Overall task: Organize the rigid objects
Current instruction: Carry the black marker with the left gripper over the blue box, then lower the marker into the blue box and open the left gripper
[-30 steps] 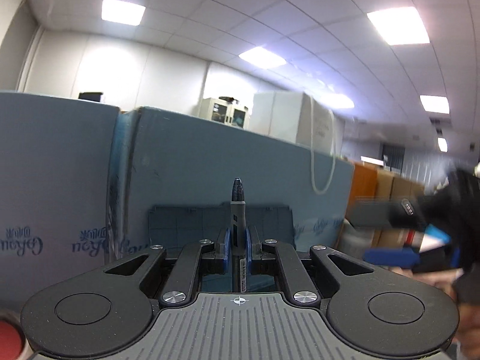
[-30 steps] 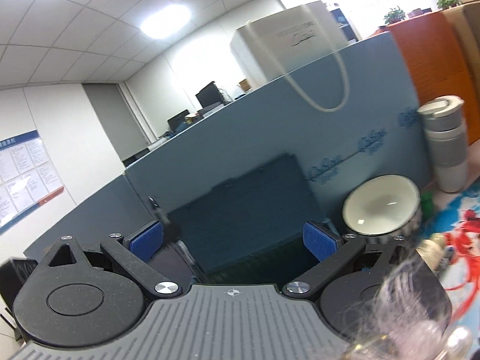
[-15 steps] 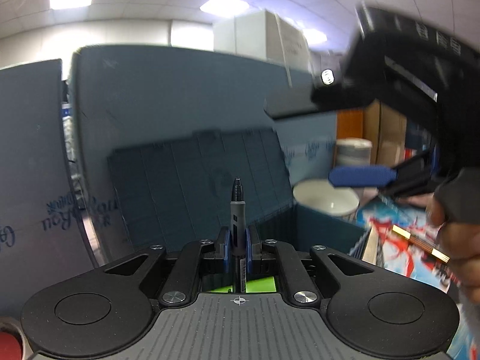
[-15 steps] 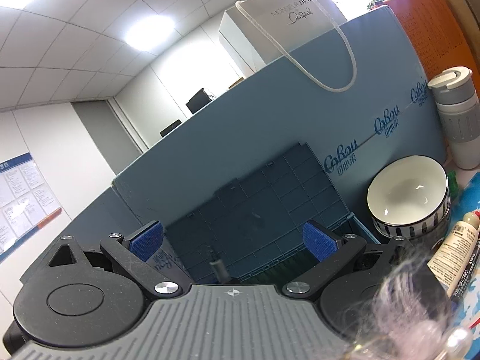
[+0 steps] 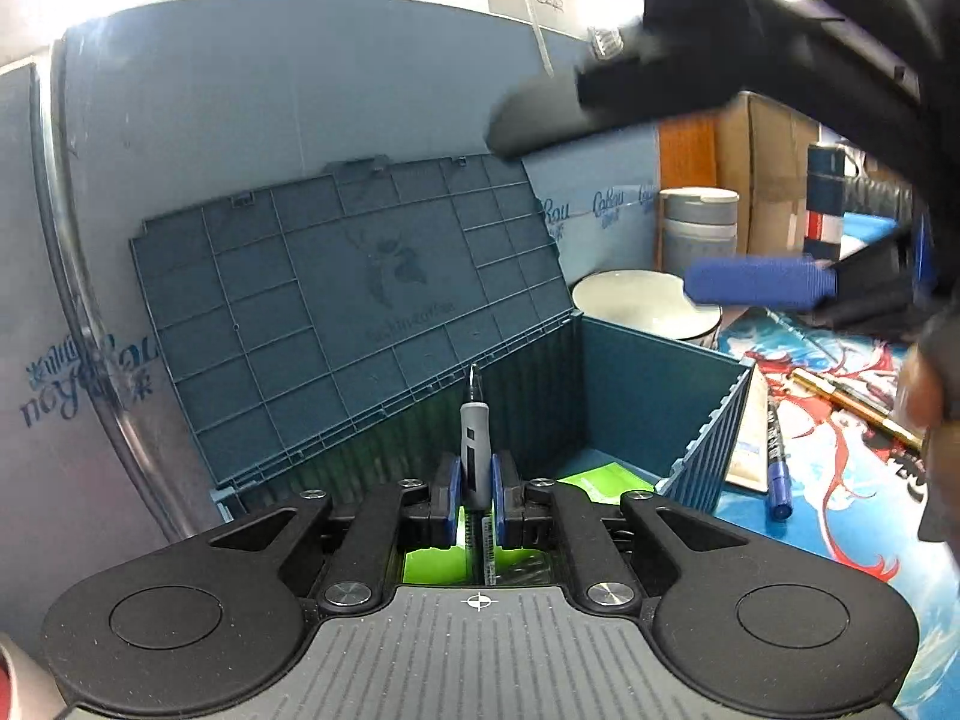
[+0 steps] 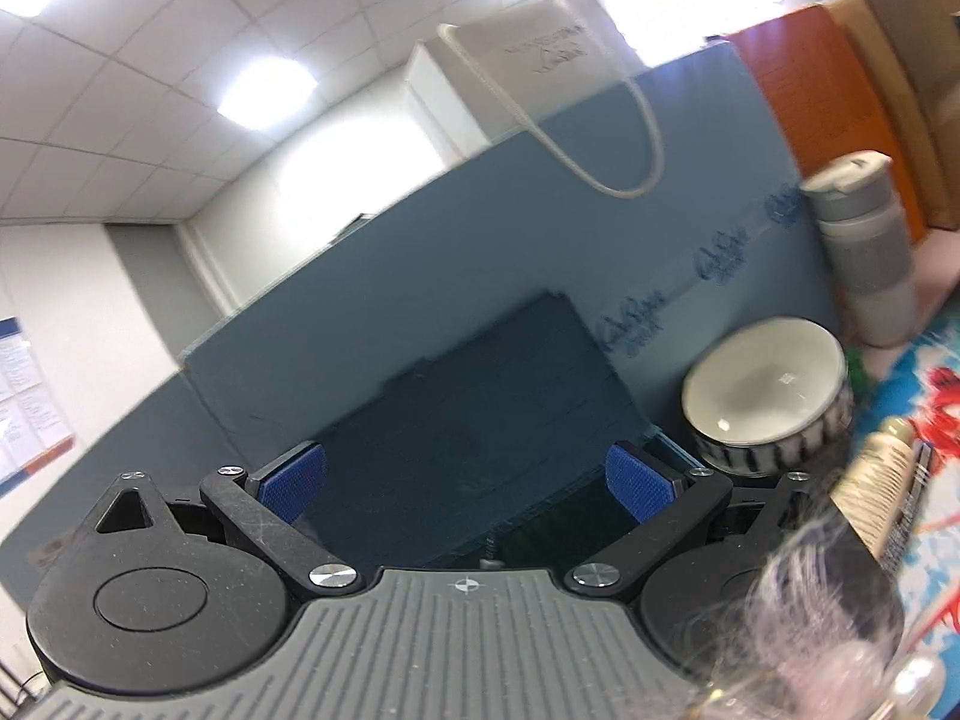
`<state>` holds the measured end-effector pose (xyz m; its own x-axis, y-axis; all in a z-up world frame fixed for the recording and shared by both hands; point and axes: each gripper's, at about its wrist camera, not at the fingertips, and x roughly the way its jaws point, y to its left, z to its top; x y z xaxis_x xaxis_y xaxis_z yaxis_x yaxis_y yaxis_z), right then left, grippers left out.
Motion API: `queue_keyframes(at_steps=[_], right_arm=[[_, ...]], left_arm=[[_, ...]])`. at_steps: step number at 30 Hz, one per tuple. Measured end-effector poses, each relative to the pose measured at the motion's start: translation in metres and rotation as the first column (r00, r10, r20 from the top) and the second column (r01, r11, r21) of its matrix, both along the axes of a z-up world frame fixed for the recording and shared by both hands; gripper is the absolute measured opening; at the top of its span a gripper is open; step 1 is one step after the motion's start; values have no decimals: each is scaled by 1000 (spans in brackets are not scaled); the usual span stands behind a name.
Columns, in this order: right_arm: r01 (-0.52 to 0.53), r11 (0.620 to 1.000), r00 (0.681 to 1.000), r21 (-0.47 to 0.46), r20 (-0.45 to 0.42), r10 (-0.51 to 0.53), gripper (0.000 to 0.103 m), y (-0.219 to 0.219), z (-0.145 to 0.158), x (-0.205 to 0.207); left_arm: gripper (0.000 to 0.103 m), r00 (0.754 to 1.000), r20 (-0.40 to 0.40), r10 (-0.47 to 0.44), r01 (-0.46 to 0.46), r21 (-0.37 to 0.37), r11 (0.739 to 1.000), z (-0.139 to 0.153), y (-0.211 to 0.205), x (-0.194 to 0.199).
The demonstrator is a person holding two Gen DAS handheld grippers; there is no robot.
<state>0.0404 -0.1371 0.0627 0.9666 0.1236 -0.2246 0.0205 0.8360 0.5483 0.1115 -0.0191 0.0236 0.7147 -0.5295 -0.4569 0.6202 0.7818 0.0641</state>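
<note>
My left gripper (image 5: 475, 483) is shut on a grey pen (image 5: 471, 438) with a dark tip that points forward. It hangs over the open blue storage box (image 5: 648, 384), whose ribbed lid (image 5: 336, 306) leans back against the partition. A green packet (image 5: 606, 477) lies inside the box. My right gripper (image 6: 465, 480) is open and empty, facing the box lid (image 6: 480, 402); it also shows high at the right of the left wrist view (image 5: 750, 282).
A white bowl (image 6: 768, 396) and a grey flask (image 6: 864, 252) stand right of the box. A cream tube (image 6: 876, 486) lies on the printed mat (image 5: 840, 480), with a blue marker (image 5: 777, 456) and a gold pen (image 5: 852, 402). A blue partition (image 5: 300, 90) is behind.
My left gripper has tilted down and moved over the open box with the pen. My right gripper has shifted, staying open.
</note>
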Motion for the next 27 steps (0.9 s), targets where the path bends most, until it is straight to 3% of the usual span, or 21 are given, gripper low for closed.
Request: queue_keyframes(at_steps=[7,27], right_arm=[[93,994,995,51,-52,-90,101,8,-17,-6],[149,985,988,88,-45,-146,101,8,-27,-16]], left_arm=[[10,994,-88,-59,47,-140,989,-5,20,11],[12,994,-85,-65,53,-135,989,-4,20,9]])
